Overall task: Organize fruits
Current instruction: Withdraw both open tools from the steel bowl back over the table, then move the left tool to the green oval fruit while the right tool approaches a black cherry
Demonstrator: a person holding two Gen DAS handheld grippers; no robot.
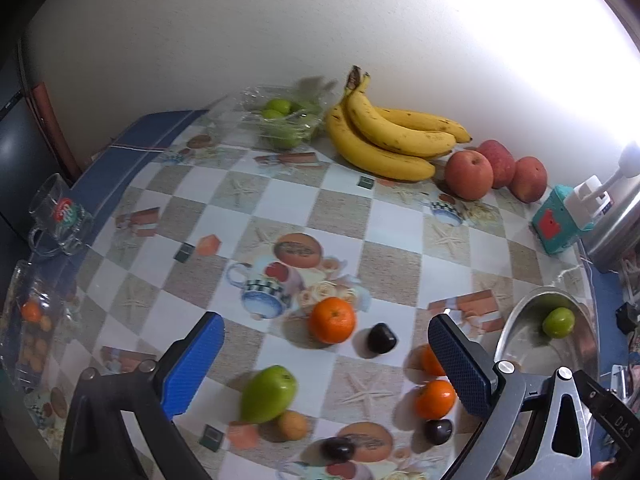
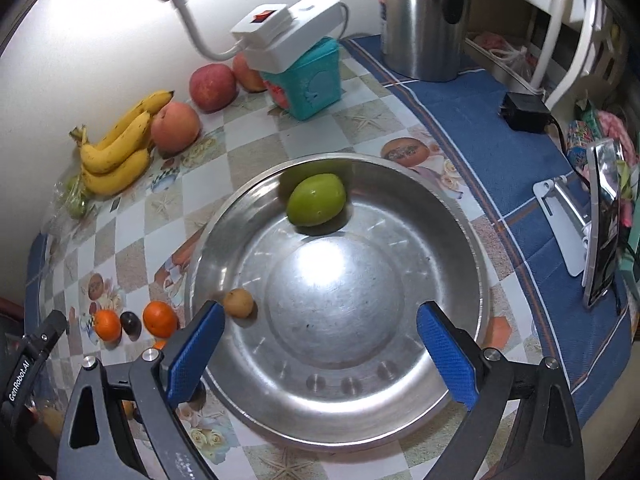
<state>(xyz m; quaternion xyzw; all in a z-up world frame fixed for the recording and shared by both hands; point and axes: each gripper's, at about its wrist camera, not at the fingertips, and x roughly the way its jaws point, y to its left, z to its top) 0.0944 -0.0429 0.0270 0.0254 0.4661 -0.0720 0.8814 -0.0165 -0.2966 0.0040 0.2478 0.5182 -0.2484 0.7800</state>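
A steel bowl point(image 2: 440, 216) holds a green fruit point(image 2: 316, 205) and a small brown fruit point(image 2: 238, 302); the bowl point(image 1: 516, 328) also shows at the right in the left wrist view. My right gripper point(image 2: 320, 344) is open and empty above the bowl. My left gripper point(image 1: 326, 364) is open and empty above loose fruit on the table: an orange point(image 1: 332, 319), a dark plum point(image 1: 382, 338), a green fruit point(image 1: 268, 393), two more oranges point(image 1: 434, 399) and a small brown fruit point(image 1: 293, 424).
Bananas point(image 1: 384, 136), apples point(image 1: 468, 174) and a bag of green fruit point(image 1: 286, 120) lie by the back wall. A teal box point(image 1: 556, 220) with a white power strip point(image 2: 280, 36), a steel kettle point(image 2: 424, 16), a glass mug point(image 1: 60, 216) and a phone stand point(image 2: 600, 224) stand around.
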